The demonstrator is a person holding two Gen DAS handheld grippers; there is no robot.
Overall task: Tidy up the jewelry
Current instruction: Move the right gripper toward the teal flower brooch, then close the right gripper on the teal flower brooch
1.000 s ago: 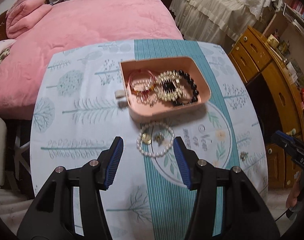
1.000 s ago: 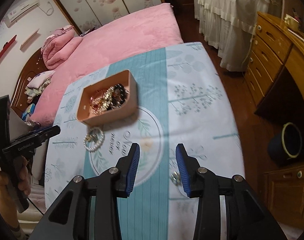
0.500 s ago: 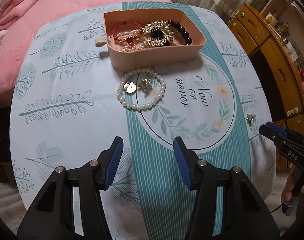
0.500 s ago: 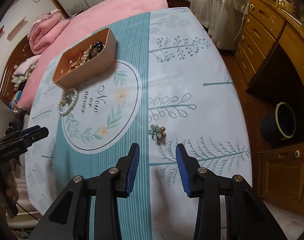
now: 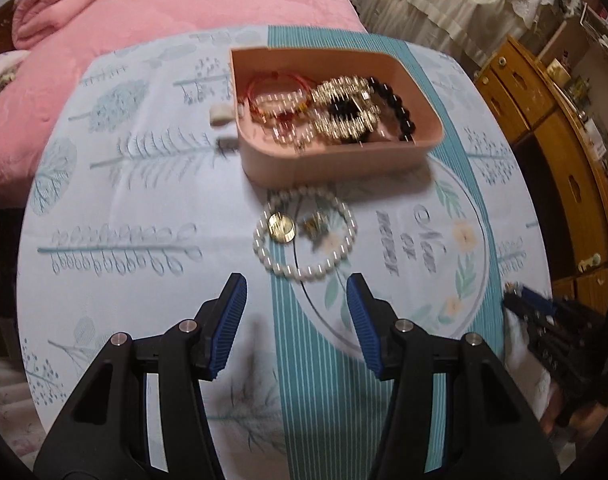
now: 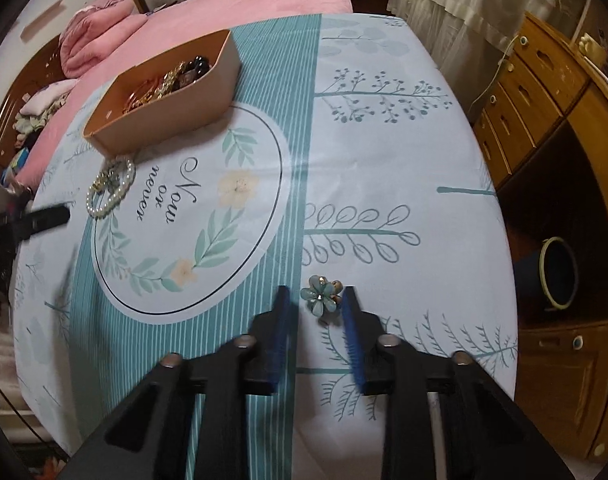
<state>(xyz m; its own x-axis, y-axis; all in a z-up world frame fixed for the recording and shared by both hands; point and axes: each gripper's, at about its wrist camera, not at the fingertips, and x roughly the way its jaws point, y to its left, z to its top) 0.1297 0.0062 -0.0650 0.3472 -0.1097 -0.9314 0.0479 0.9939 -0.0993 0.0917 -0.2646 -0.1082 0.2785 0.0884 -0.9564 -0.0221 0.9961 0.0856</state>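
Note:
A pink tray (image 5: 424, 92) (image 6: 183, 116) holding several bracelets stands at the far middle of the table. In front of it lies a white pearl bracelet (image 5: 346, 248) (image 6: 119, 196) with a gold coin charm (image 5: 281, 227) and a small brooch (image 5: 314, 226) inside its ring. My left gripper (image 5: 296, 294) is open and empty, just short of the bracelet. A teal flower brooch (image 6: 323, 298) lies on the cloth. My right gripper (image 6: 316, 292) is open with its fingertips on either side of the flower, not closed on it.
The table wears a white and teal tablecloth (image 6: 384, 152). A pink bed (image 5: 183, 4) lies beyond it. A wooden dresser (image 6: 544, 92) and a dark bin (image 6: 556, 272) stand to the right. A small white object (image 5: 220, 113) sits left of the tray.
My right gripper has moved forward and down so that the flower brooch now sits between its fingertips. My left gripper has moved closer to the pearl bracelet.

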